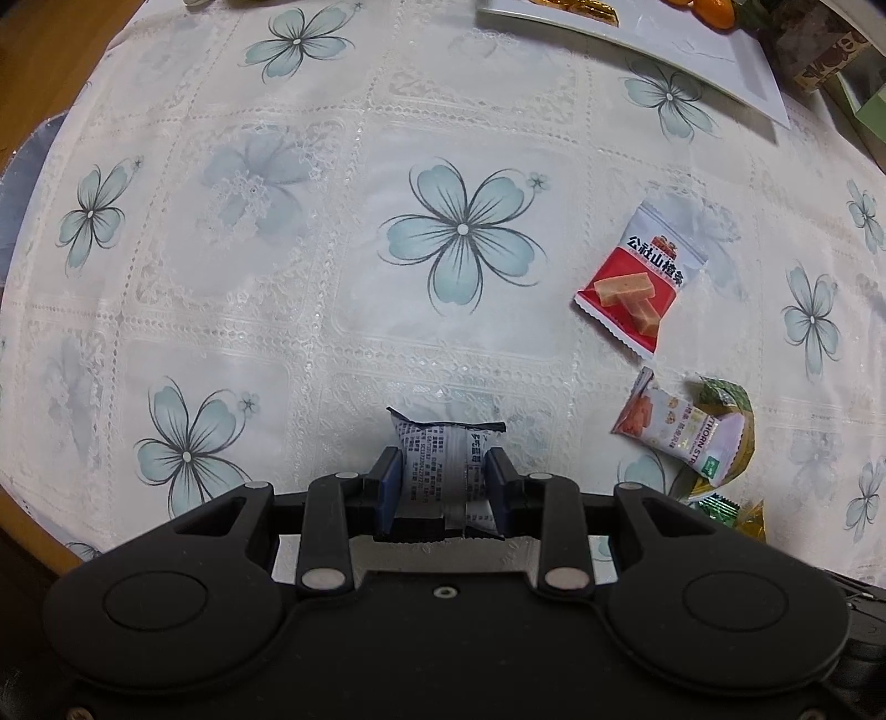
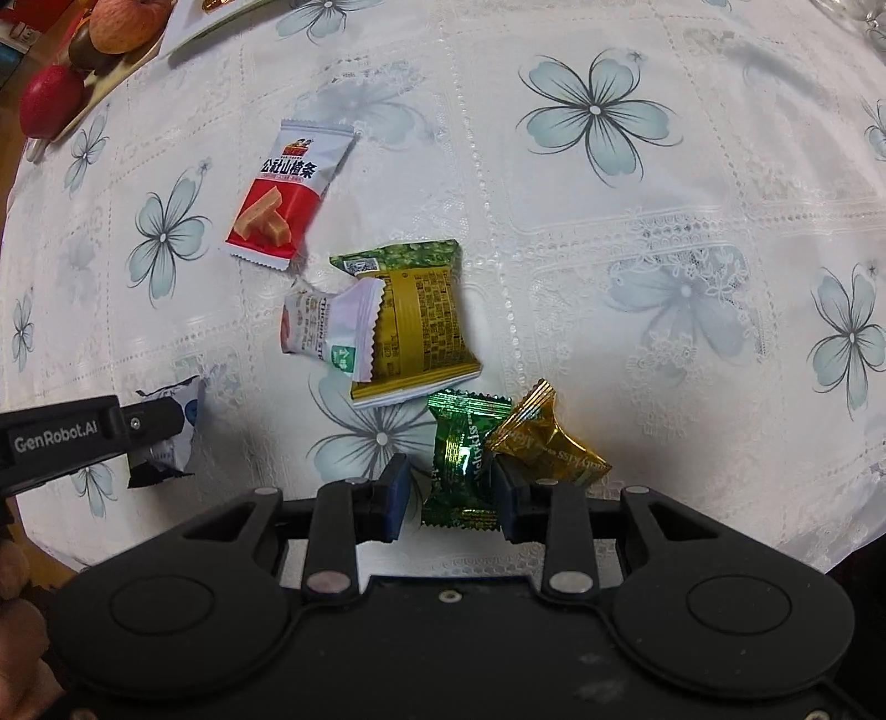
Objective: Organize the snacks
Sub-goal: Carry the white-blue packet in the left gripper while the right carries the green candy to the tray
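The left tool [image 1: 443, 476] was clenched on a white and dark-blue snack packet [image 1: 446, 462], both pads pressed against its sides, above the desk [image 1: 277, 249] with its flowered lace cloth. To that tool's right lay a red and white hawthorn packet [image 1: 642, 271] and, nearer, a small white packet [image 1: 659, 423] leaning on a green and gold packet [image 1: 731, 410]. Far ahead on its right sat a white tray [image 1: 692, 50]. In the right wrist view, the left tool [image 2: 166, 437] showed at the far left with its packet. The right tool [image 2: 451, 490] had its jaws apart: a green candy [image 2: 462, 465] lay between them, against the right pad but clear of the left one. A gold candy [image 2: 545, 437] sat just right of it, touching it. Fruit [image 2: 122, 25] lay far ahead on the left.
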`<action>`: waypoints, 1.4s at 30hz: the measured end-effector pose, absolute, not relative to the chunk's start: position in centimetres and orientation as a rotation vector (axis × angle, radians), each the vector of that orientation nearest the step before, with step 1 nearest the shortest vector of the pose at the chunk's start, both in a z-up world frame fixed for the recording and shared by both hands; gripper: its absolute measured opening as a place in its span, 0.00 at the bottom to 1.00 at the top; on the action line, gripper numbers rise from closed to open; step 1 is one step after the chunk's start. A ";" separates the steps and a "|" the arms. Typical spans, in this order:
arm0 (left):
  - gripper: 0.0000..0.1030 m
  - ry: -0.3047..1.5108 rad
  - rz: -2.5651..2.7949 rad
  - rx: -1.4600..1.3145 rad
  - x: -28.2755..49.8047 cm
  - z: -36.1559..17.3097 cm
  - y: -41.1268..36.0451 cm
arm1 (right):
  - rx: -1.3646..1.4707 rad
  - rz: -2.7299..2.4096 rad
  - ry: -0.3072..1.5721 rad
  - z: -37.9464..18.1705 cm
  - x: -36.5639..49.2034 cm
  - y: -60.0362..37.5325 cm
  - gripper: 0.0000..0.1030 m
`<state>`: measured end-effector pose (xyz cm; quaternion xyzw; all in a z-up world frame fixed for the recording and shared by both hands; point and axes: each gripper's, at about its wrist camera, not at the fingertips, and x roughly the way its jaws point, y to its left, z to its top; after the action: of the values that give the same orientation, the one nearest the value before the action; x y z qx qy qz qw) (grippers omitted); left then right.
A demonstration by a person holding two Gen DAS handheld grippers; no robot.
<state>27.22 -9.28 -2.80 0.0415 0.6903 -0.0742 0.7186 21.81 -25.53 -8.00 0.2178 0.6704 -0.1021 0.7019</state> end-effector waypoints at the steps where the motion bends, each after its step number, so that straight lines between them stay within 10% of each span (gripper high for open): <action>1: 0.40 1.526 -0.166 0.092 27.1 -2.6 -9.2 | 0.473 -0.237 1.490 -8.1 21.9 -25.4 0.32; 5: 0.40 1.521 -0.174 0.089 27.1 -2.5 -8.9 | 0.441 -0.248 1.492 -8.2 22.2 -25.2 0.19; 42: 0.39 1.398 -0.223 -0.021 14.2 4.1 -4.4 | 0.696 -0.145 1.205 1.3 8.3 -27.9 0.19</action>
<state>14.22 -4.38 4.13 -0.0098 0.6420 -0.1023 0.7597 8.34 -27.95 1.32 0.3201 0.5547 -0.0667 0.7651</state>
